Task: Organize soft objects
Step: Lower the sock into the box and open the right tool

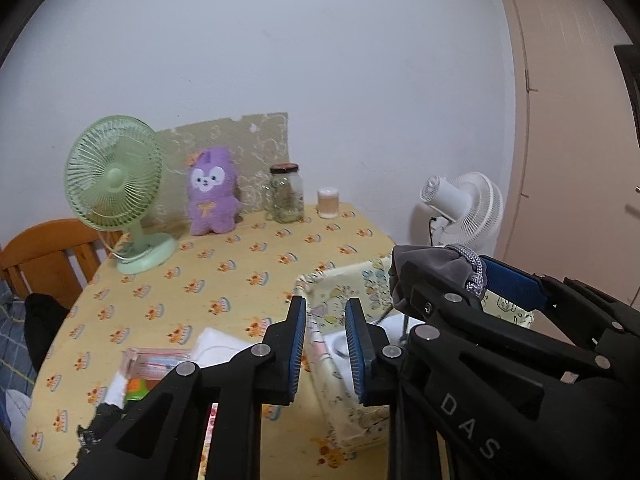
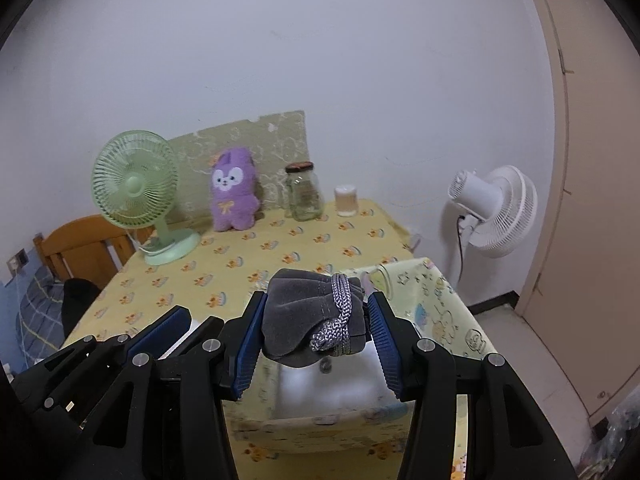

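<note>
Velvet pouch (image 2: 304, 316), grey with a silver cord, sits pinched between the right gripper (image 2: 316, 340) pads, directly above the open fabric bin (image 2: 452, 316). Left of the bin, the left gripper (image 1: 326, 344) stands narrowly parted, gripping nothing. Beyond the bin, a purple plush (image 2: 233, 192) leans by the wall.
</note>
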